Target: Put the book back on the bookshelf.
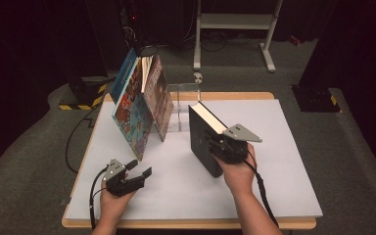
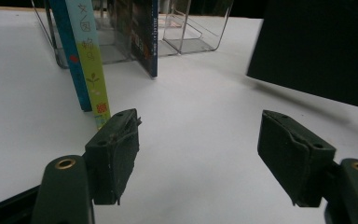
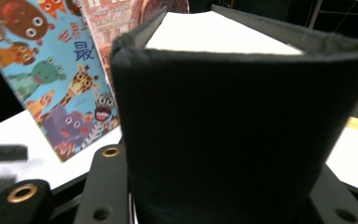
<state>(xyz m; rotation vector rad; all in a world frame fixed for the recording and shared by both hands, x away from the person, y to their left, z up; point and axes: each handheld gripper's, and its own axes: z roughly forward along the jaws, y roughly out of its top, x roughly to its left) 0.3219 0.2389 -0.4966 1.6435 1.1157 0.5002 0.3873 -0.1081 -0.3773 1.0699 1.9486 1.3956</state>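
Jaws of the right gripper [image 1: 219, 145] clamp the spine of a thick black book [image 1: 203, 133] standing upright mid-table by the leaning books [image 1: 139, 100] (left gripper [image 1: 138, 172] gapes empty); it looks heavy, stiff and smooth-covered, best gripped low on the spine.

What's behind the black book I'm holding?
Behind the black book, a clear plastic rack stands on the table. The rack's right end is hidden by the book.

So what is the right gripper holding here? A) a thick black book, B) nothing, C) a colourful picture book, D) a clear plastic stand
A: the right gripper has its jaws either side of the thick black book, held upright by its spine.
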